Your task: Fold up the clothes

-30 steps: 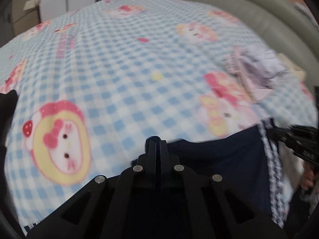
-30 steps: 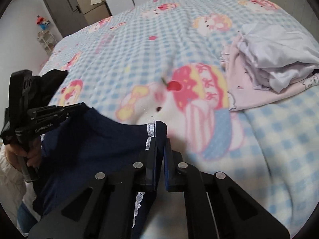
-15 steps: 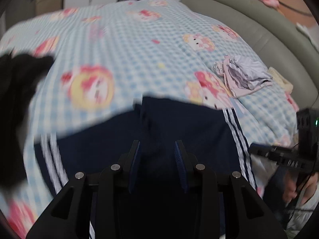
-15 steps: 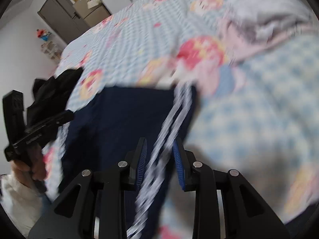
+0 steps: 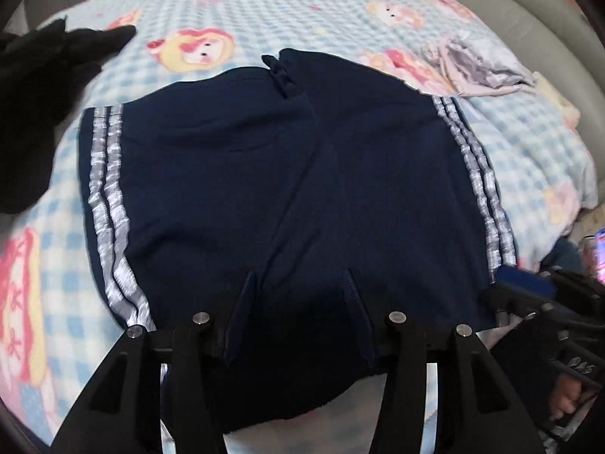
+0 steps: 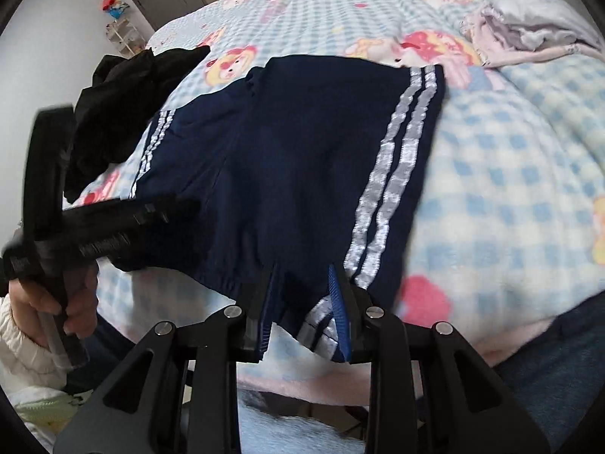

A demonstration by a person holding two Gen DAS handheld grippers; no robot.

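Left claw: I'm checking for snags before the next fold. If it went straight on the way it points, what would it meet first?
Most likely the navy shorts, spread flat on the checked blanket. The left claw is opening just above their near edge; depth is hard to judge.

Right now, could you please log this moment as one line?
shorts: spread flat on blanket | left gripper: opening, over waistband | right gripper: open, at striped side
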